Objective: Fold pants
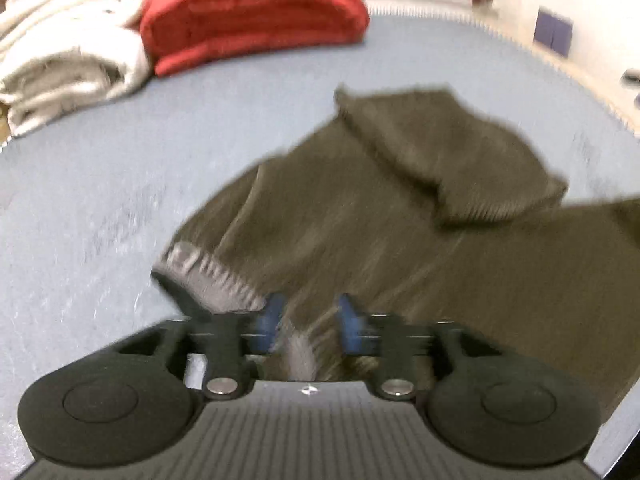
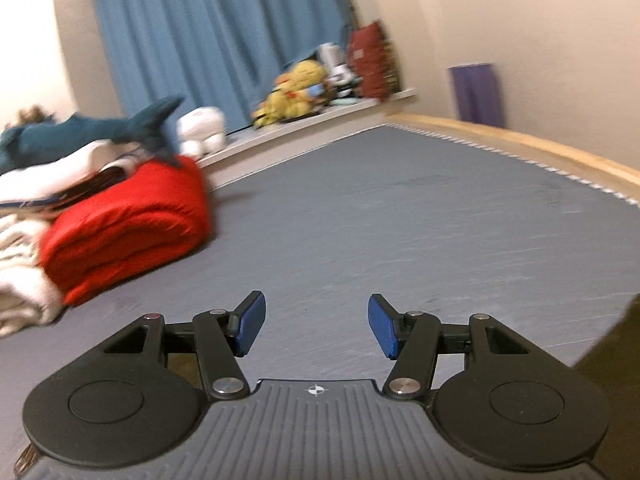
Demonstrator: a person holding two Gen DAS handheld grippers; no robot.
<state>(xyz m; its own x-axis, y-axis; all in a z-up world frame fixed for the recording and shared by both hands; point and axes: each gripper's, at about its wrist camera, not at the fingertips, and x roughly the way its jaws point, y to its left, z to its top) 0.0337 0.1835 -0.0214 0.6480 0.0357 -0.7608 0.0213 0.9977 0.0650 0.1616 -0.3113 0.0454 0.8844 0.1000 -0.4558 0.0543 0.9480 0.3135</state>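
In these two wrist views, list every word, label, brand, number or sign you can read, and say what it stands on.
None can be read.
Waistband of the pants: pale marks, too blurred to read.
Red bag on the shelf: a pale patch, too blurred to read.
Left gripper and right gripper: only a crosshair mark, no text.

No words, brands or numbers can be read in either view. The only sign is a small white crosshair mark on the ribbed grey body of each gripper, at 6 o'clock in both views; everything else is blurred.
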